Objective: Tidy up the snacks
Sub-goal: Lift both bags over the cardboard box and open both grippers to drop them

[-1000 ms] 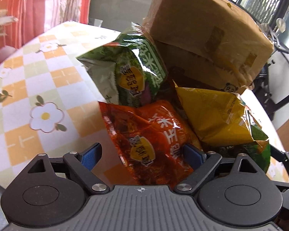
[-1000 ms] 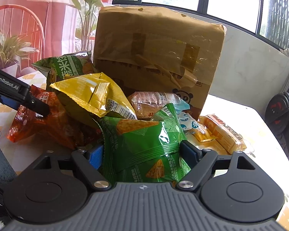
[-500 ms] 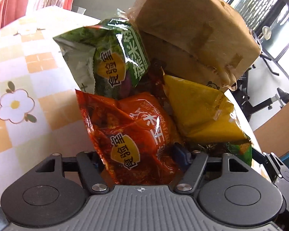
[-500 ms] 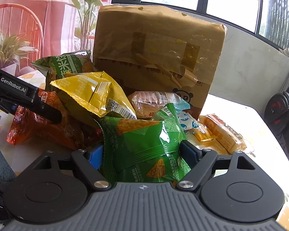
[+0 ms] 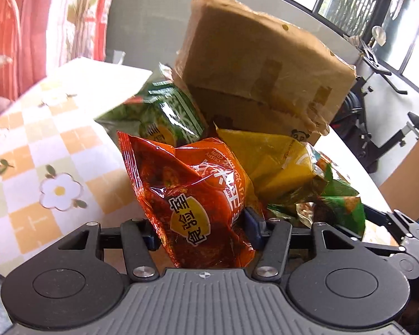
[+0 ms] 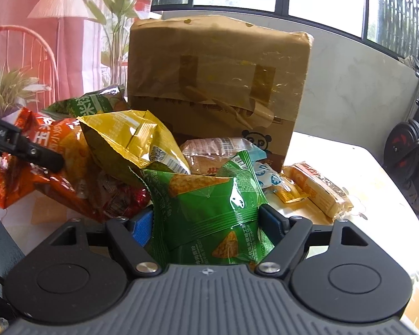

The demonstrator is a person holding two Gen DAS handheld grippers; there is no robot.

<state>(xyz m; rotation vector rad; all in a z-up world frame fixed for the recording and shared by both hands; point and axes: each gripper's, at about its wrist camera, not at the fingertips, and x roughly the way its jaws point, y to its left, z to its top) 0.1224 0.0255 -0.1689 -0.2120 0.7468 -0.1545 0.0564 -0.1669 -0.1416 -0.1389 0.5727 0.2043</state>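
My left gripper (image 5: 202,227) is shut on an orange-red corn snack bag (image 5: 192,192) and holds it tilted up off the table; it also shows in the right wrist view (image 6: 50,164). My right gripper (image 6: 206,223) is shut on a green chip bag (image 6: 209,209). A yellow bag (image 5: 273,162) lies between them, also in the right wrist view (image 6: 134,139). A green bag with white lettering (image 5: 164,114) lies behind the orange one. Small wrapped snacks (image 6: 315,187) lie at the right.
A tall brown paper-wrapped box (image 6: 218,83) stands right behind the pile. The table (image 5: 42,145) has a checked flower cloth. An exercise bike (image 6: 410,145) stands past the table's right edge. A red chair (image 6: 22,55) and plants are at the left.
My left gripper has closed on the orange-red bag and lifted it, tilting it upward. My right gripper has stayed shut on the green chip bag without moving.
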